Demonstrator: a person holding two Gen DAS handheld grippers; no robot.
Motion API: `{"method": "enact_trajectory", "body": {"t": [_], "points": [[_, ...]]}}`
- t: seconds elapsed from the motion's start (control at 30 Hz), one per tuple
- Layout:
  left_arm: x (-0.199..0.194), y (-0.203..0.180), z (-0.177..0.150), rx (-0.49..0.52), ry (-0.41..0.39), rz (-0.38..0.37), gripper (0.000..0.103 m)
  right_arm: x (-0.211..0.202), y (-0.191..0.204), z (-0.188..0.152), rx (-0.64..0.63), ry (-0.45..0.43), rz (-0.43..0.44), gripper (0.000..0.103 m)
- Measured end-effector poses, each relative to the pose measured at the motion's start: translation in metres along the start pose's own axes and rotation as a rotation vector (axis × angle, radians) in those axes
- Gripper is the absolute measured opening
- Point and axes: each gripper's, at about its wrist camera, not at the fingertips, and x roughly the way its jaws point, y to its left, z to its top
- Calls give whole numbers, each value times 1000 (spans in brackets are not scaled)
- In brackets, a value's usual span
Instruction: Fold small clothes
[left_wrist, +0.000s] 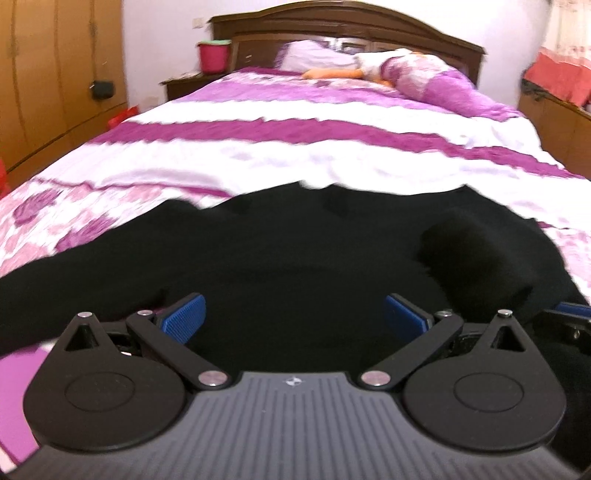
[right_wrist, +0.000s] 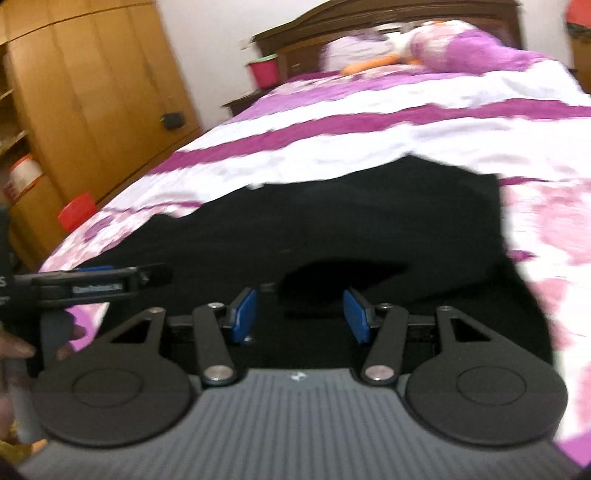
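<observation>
Purple-and-white floral bedspread (left_wrist: 295, 147) carries a black knitted garment (left_wrist: 280, 258), spread flat directly ahead of both tools. Left tool (left_wrist: 293, 319) wide open, empty; right tool (right_wrist: 300, 314) half open, empty, above the cloth.

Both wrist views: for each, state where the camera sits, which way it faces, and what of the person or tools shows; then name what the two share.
Left wrist: on the left tool, facing up the bed over the black garment; right tool's edge at right.
Right wrist: on the right tool, jaws apart, facing likewise; left tool and the person's fingers at left.
Shared: garment, headboard, red bucket.
</observation>
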Motion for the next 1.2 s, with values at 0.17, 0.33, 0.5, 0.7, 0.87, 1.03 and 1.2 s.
{"method": "enact_trajectory", "body": {"t": [0.17,0.33,0.5,0.7,0.87,1.03,1.2], "points": [[3,-50,7,68,-9,-70,103,-10,-38,-1,64,-71,-185,55],[16,-110,6,219,-22,-69,103,-10,-66,-8,158,-102,-231,55],[48,-154,-2,351,-20,-15,103,-1,-75,-18,181,-88,-224,55],[64,-143,8,237,-80,99,103,8,-77,-28,163,-71,-232,54],[60,-88,19,58,-82,149,103,9,-78,-29,144,-72,-231,54],[55,-39,6,-56,-37,153,103,10,-79,-30,138,-72,-231,54],[56,-5,-6,-109,-6,118,103,10,-76,-29,117,-60,-235,54]]}}
